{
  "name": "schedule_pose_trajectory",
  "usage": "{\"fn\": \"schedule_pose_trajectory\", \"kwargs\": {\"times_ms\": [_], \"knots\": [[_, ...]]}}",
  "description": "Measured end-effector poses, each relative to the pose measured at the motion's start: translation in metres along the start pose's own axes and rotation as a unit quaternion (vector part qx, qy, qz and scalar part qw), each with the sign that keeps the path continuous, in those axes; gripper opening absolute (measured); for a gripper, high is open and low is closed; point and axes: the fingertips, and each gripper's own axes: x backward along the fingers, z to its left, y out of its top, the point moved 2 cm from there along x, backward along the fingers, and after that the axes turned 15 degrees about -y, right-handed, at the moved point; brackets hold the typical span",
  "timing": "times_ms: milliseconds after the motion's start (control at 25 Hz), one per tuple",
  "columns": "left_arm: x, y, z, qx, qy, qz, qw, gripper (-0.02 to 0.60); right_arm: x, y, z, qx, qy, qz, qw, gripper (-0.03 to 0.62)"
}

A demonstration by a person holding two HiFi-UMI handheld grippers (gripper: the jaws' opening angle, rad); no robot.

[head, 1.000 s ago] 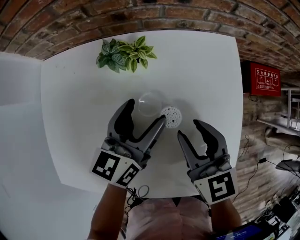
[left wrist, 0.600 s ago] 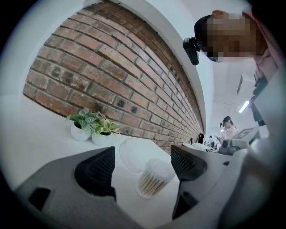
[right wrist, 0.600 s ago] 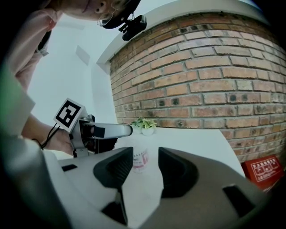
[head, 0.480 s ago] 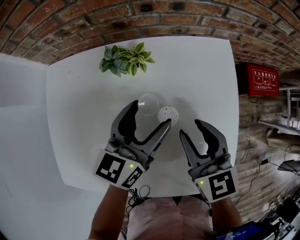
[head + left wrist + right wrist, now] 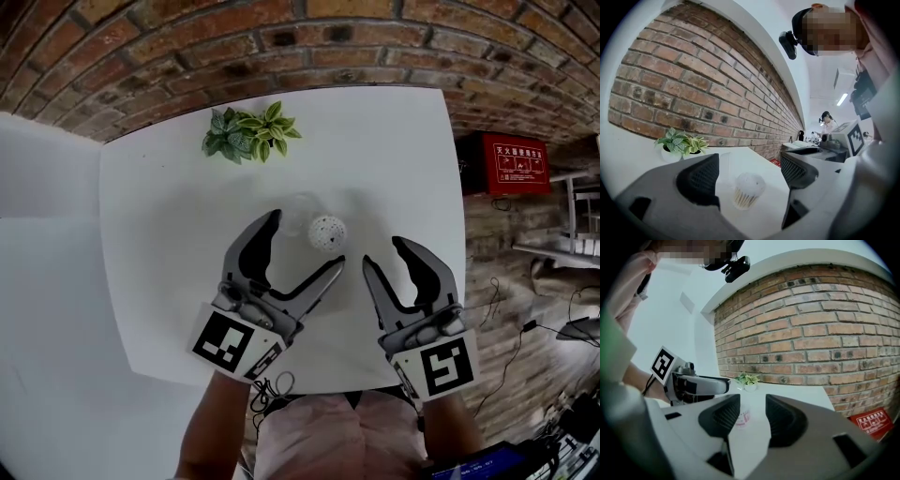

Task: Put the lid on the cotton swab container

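Observation:
The cotton swab container, a small clear cup full of white-tipped swabs, stands uncovered mid-table. Its clear round lid lies just to its left, touching or nearly so. My left gripper hovers near them, open; its jaws have just been opening wider with nothing held between them. In the left gripper view the container stands beyond the left gripper. My right gripper is open and empty, right of the container. In the right gripper view a clear piece with pink print shows past the right gripper.
A small potted plant stands at the far edge of the white table, against the brick wall. A red sign hangs off the table's right side. The person's sleeves show at the near edge.
Both grippers have lifted and drawn back toward the person. The left gripper's inner fingertip, which was at the container, now stands apart from it. Container and lid stay on the table.

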Motion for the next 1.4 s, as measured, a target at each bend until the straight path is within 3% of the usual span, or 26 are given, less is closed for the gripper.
{"fn": "schedule_pose_trajectory", "kwargs": {"times_ms": [440,680,1400], "knots": [[0.0,0.0,-0.02,-0.038,-0.04,0.031,0.998,0.419,0.004,0.005,-0.011,-0.014,-0.027,-0.003,1.0,0.164],[-0.004,-0.001,-0.034,-0.02,-0.051,0.052,0.9972,0.419,0.008,0.007,-0.014,-0.016,-0.032,-0.003,0.999,0.163],[-0.014,-0.015,-0.056,-0.051,-0.085,0.091,0.9909,0.422,0.006,0.01,-0.034,-0.016,-0.053,-0.004,0.998,0.163]]}}
